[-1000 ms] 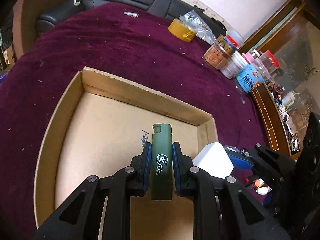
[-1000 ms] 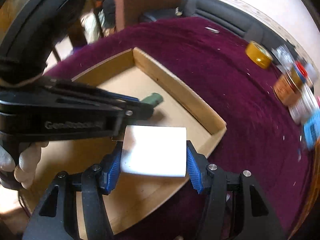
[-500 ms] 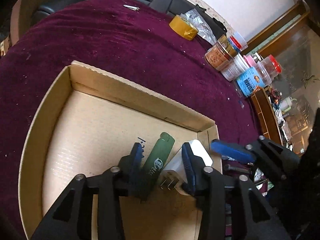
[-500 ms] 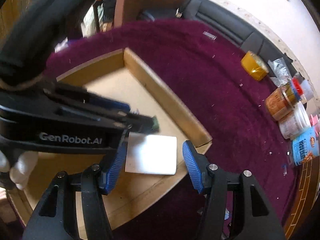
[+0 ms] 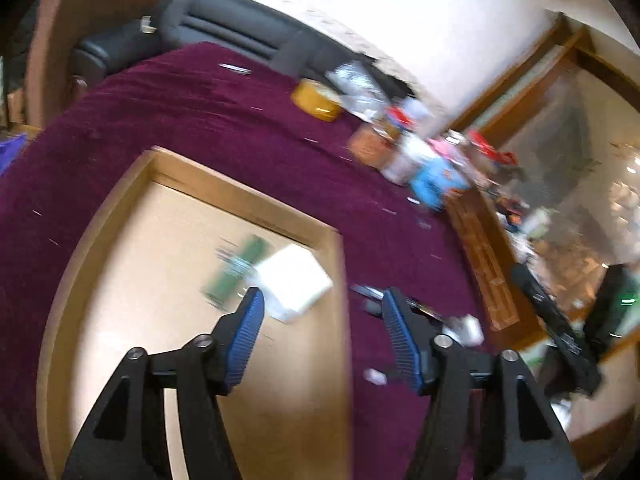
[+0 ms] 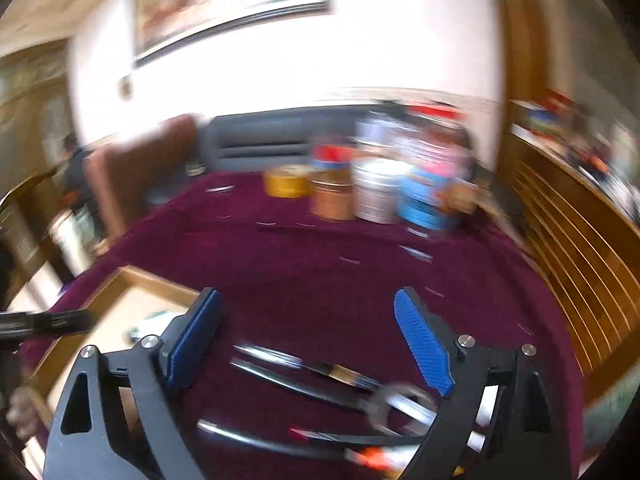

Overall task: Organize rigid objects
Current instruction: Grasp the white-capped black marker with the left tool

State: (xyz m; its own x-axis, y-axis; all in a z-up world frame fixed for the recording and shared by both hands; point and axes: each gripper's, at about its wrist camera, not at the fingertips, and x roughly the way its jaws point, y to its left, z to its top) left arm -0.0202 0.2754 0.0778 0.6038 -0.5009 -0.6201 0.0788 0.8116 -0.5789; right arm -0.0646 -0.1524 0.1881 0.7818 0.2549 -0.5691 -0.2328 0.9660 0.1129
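A green lighter (image 5: pixel 236 270) and a white plug adapter (image 5: pixel 294 282) lie side by side in the cardboard tray (image 5: pixel 240 196), near its right wall. My left gripper (image 5: pixel 320 316) is open and empty, raised above the tray's right side. My right gripper (image 6: pixel 308 332) is open and empty over the purple cloth, above several blurred tools: long dark tweezers or pens (image 6: pixel 304 376), a metal ring (image 6: pixel 396 402) and an orange-tipped item (image 6: pixel 372 458). The tray corner (image 6: pixel 132 280) shows at left in the right wrist view.
A yellow tape roll (image 5: pixel 316 100), jars and tins (image 6: pixel 372 192) stand at the table's far side. A small metal piece (image 5: pixel 236 69) lies near the dark sofa (image 5: pixel 240 24). A wooden shelf unit (image 6: pixel 580 248) runs along the right edge.
Both grippers let go of their loads; the lighter and adapter now lie in the tray. Both grippers lifted away, and the right one swung right over the loose tools.
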